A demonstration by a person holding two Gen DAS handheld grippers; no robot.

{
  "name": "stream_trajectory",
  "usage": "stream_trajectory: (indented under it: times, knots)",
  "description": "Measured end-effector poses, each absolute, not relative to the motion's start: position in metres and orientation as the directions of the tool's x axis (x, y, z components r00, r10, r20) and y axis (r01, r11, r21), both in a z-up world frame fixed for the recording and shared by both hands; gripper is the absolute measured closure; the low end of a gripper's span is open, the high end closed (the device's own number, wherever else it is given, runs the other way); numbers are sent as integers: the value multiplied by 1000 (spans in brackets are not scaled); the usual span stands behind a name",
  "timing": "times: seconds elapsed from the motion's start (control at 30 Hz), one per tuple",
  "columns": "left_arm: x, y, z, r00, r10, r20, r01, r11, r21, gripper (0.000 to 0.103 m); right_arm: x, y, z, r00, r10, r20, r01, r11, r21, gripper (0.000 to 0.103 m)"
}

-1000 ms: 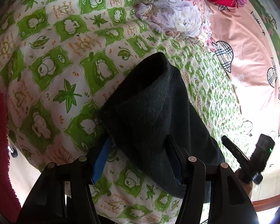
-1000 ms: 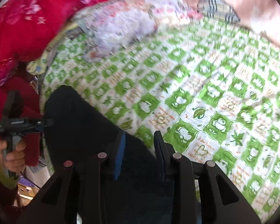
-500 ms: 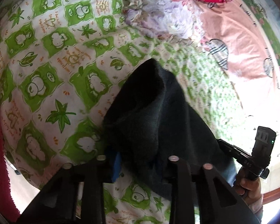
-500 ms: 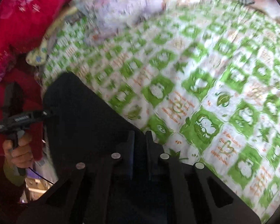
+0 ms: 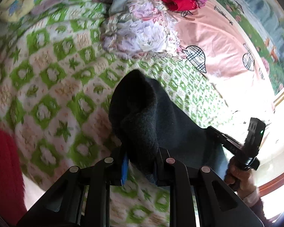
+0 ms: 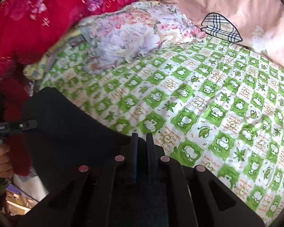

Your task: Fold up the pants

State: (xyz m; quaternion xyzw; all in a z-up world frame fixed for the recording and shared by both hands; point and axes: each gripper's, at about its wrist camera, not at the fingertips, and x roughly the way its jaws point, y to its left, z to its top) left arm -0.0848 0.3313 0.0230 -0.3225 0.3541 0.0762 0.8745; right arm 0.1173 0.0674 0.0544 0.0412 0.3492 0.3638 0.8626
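The black pants (image 5: pixel 151 117) hang between my two grippers, lifted above the green-and-white patterned bedsheet (image 5: pixel 53 87). My left gripper (image 5: pixel 141 162) is shut on a thick bunch of the pants' edge. My right gripper (image 6: pixel 142 141) is shut on the other end of the pants (image 6: pixel 66 124), its fingers nearly touching. The right gripper and the hand holding it show at the right of the left wrist view (image 5: pixel 242 147); the left gripper shows at the left edge of the right wrist view (image 6: pixel 13 126).
A crumpled floral cloth (image 6: pixel 130 37) lies at the far side of the bed. Red bedding (image 6: pixel 34 22) is piled beyond it. A pink sheet (image 6: pixel 236 5) with plaid patches covers the far right. The bed's edge is near me.
Both grippers closed on the pants and lifted them. The right jaws went from open to nearly touching. The views tilted up toward the far side of the bed.
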Motion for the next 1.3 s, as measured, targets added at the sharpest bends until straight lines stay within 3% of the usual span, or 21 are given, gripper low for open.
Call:
stream_trajectory:
  times: [0.23, 0.37, 0.5, 0.53, 0.6, 0.67, 0.77, 0.83, 1.1, 1.3]
  knots:
    - [-55, 330, -10, 667, 32, -744, -406, 853, -327, 82, 119, 79, 30, 527, 600, -602, -581, 771, 260, 95]
    - [-55, 328, -23, 654, 56, -754, -410, 864, -291, 77, 121, 78, 18, 531, 593, -605, -566, 780, 269, 93]
    - [-64, 329, -17, 648, 65, -758, -418, 863, -284, 69, 122, 65, 25, 569, 573, -590, -516, 807, 286, 82]
    - [-66, 328, -12, 642, 86, -762, -431, 862, -266, 64, 121, 57, 29, 536, 562, -630, -526, 806, 272, 82]
    - [-75, 327, -1, 644, 132, -753, -458, 856, -241, 59, 115, 37, 37, 559, 556, -615, -487, 821, 299, 82]
    - [-85, 328, 11, 657, 163, -736, -483, 841, -245, 58, 108, 17, 43, 578, 557, -596, -454, 827, 333, 81]
    - [-96, 329, 28, 676, 196, -710, -508, 822, -258, 58, 89, -20, 48, 627, 549, -553, -386, 835, 392, 71]
    - [-99, 326, 36, 688, 192, -700, -502, 822, -268, 57, 75, -41, 48, 639, 542, -545, -355, 837, 416, 66]
    - [-68, 271, 51, 714, 91, -694, -366, 893, -260, 55, 26, -108, 32, 662, 489, -568, -232, 855, 464, 65]
    - [-40, 213, 43, 696, -9, -718, -235, 942, -240, 49, -10, -150, 16, 685, 433, -586, -149, 871, 469, 58]
